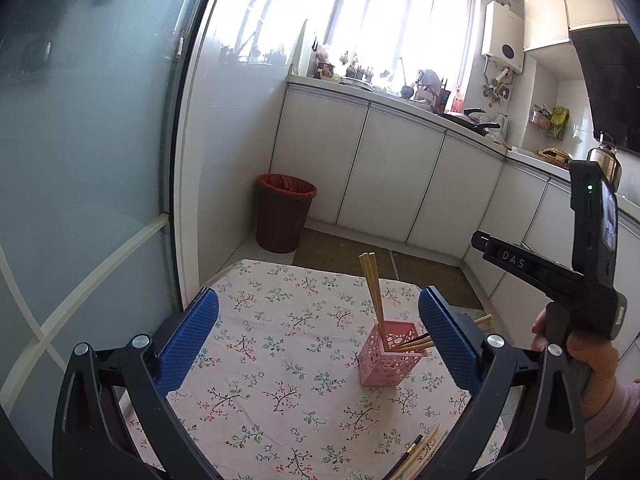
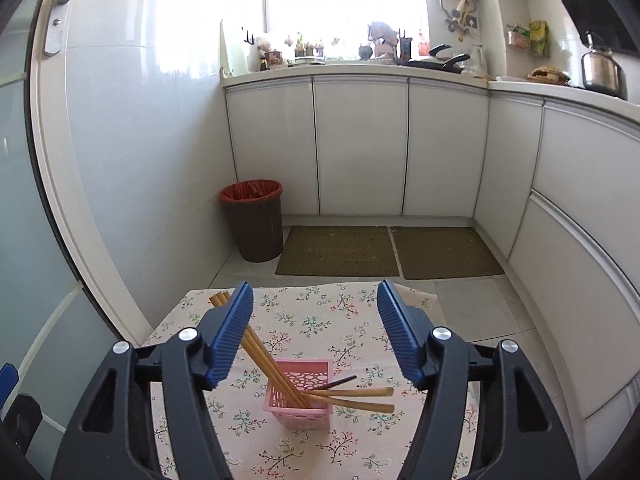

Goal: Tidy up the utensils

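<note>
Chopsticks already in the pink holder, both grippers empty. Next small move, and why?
Probably take the left gripper down to the loose chopsticks lying on the tablecloth at the near edge. Both it and the right gripper are open with nothing between the pads, and the pink holder already has several chopsticks, so the loose ones look like what's left.

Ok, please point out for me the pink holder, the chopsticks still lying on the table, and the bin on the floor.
pink holder (image 2: 299, 414): right wrist view, on its front wall.
loose chopsticks (image 1: 425, 446): left wrist view, on the middle of the bundle lying on the tablecloth.
bin (image 2: 256, 226): right wrist view, on its dark side wall.
</note>
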